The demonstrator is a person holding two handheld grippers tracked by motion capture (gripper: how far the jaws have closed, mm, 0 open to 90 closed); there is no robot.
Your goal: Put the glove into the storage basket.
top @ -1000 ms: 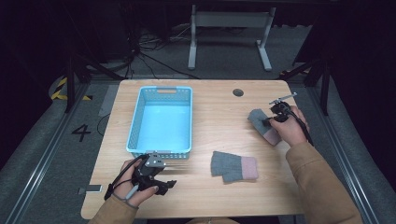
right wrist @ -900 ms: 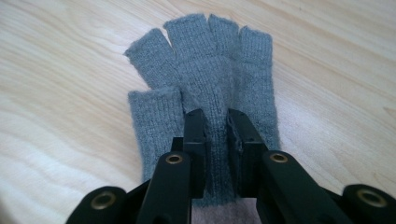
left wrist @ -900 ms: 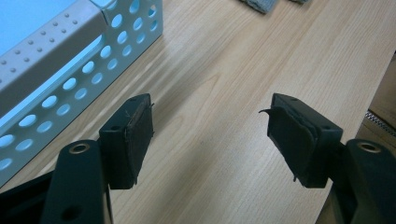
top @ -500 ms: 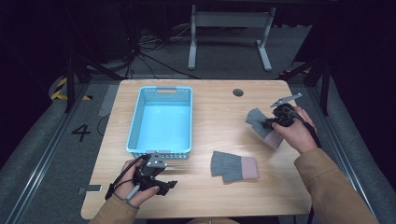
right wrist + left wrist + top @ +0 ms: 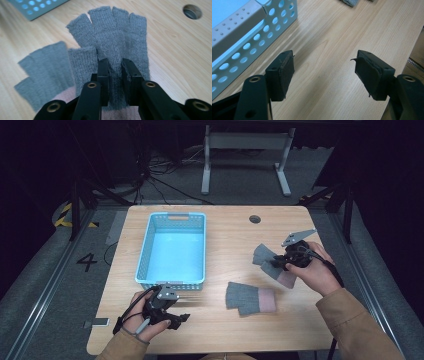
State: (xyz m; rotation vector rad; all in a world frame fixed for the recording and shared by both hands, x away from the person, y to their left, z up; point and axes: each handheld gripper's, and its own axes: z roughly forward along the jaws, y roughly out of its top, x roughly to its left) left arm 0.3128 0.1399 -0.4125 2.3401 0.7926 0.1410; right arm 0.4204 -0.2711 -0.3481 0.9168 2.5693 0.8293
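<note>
1. Broadly, the surface (image 5: 225, 240) is a pale wooden top with straight, fine grain and rounded corners, with a small round hole (image 5: 255, 219) near its far edge.
2. Next in size is the basket (image 5: 172, 251), a light blue plastic rectangle with smooth flat floor, walls pierced by rows of round holes, and a handle slot in the far wall; it stands left of the middle.
3. Two fingerless gloves come after that, both knitted grey wool with a ribbed, slightly fuzzy weave and pink cuffs.
4. One glove (image 5: 250, 297) lies flat on the wood near the front, right of the basket, finger stubs toward the left and cuff to the right.
5. The other glove (image 5: 117, 47) is at the right side of the surface, its short finger tubes fanned out away from the right claw; in the right claw's own view a folded part of it spreads at the left.
6. That right claw (image 5: 115, 75) is clenched on the glove, its black jaws nipping a ridge of grey knit near the pink cuff, with a person's hand (image 5: 312, 270) around it.
7. Smallest, the left claw (image 5: 324, 72) rests released near the front left corner, just before the basket's near wall, its black jaws with worn dark pads wide apart over bare wood.
</note>
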